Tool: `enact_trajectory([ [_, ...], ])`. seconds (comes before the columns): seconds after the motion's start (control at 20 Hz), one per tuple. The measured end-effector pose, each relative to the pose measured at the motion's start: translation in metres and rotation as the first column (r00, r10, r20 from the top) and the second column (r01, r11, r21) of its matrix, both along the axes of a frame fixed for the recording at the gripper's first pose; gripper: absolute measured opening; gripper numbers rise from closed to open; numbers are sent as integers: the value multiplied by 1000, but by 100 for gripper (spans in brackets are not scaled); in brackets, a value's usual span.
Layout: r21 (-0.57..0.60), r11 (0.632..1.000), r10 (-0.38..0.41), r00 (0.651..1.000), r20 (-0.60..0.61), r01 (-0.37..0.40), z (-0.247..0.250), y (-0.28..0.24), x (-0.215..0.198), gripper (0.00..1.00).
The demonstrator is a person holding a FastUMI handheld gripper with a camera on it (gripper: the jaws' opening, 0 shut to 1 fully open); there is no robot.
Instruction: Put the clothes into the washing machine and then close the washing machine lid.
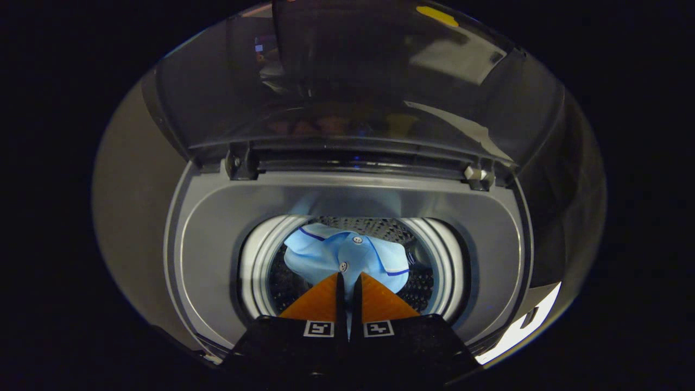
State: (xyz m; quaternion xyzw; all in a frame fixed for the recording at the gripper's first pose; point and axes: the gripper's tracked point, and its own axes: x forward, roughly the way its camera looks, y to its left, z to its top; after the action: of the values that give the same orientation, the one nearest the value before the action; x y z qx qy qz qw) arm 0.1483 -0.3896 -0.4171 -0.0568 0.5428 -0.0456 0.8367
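Observation:
A light blue shirt (331,255) with dark blue piping and white buttons hangs bunched at my fingertips, inside the round mouth of the washing machine's drum (260,260). My gripper (347,278) is shut on the shirt, and a strip of its cloth shows in the thin gap between the fingers. The perforated drum wall shows behind and below the shirt. The machine's dark, glossy lid (353,81) stands raised beyond the opening.
A grey top deck (217,217) rings the drum mouth. Two lid hinges (241,163) sit at the back corners of the deck. The machine's grey outer body curves away on both sides.

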Motion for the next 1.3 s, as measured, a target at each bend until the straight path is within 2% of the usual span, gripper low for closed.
enact_trajectory([
  [0.3,-3,1000,-2,999,-43,1,-22,-5,-3,5],
  [0.45,-57,998,-22,996,-85,18,-29,-17,-9,6],
  [0.55,-76,997,-36,996,-81,30,-28,-22,-8,43],
  [0.7,-32,999,-42,997,-68,40,-27,-20,-6,100],
  [1.0,-30,998,-62,997,-52,60,-20,-24,-7,100],
  [1.3,9,997,-77,995,63,77,17,-19,-1,100],
])
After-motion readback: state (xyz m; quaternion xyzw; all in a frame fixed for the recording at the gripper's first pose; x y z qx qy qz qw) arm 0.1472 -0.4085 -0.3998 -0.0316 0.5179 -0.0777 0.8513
